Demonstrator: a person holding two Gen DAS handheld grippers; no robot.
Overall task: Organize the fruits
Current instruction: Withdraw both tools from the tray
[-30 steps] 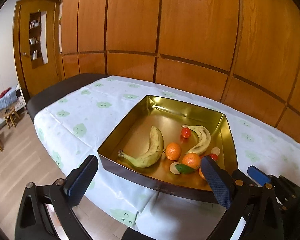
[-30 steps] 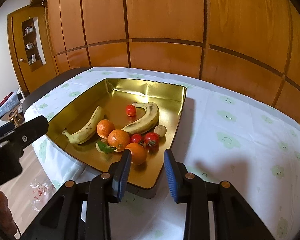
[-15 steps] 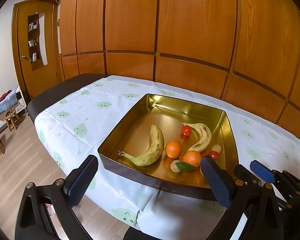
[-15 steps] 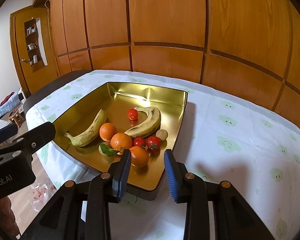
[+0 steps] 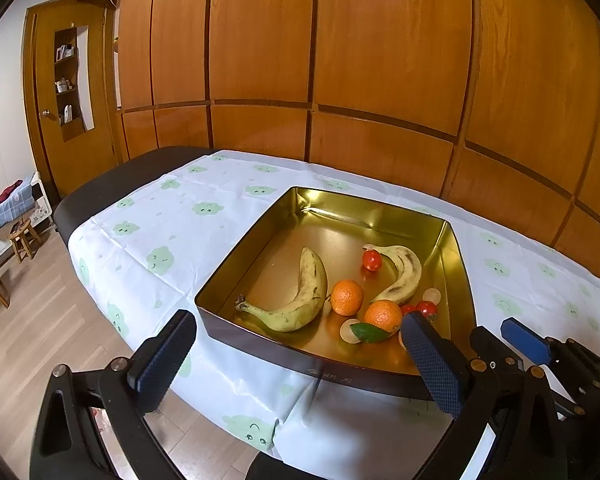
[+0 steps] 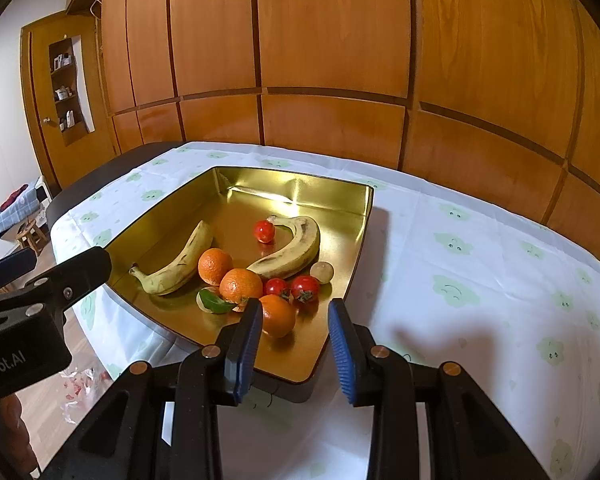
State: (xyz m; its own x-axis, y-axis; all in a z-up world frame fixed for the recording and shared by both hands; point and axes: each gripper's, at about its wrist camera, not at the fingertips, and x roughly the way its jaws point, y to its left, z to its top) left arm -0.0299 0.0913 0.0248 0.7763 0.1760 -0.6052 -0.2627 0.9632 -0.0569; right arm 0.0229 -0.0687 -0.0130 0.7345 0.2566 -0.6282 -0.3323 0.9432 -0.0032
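Note:
A gold metal tray (image 5: 320, 366) (image 6: 292, 188) sits on the clothed table and holds all the fruit. In it lie two bananas (image 6: 176, 258) (image 6: 292, 248), three oranges (image 6: 214, 266) (image 6: 240, 286) (image 6: 278, 316), three small tomatoes (image 6: 264, 231) and two pale round fruits (image 6: 322, 271), one of them beside a green leaf (image 6: 216, 303). My left gripper (image 5: 300, 360) hangs wide open before the tray's near wall. My right gripper (image 6: 294, 346) stands open with a narrow gap at the tray's near corner. The nearest orange lies just beyond its fingertips, and nothing is between them.
A white cloth with green cloud prints (image 6: 460, 280) covers the table, bare to the right of the tray. A wood-panelled wall (image 6: 332, 40) rises behind. The table's left edge drops to a wooden floor with small stools (image 5: 22, 238) and a door (image 5: 60, 92).

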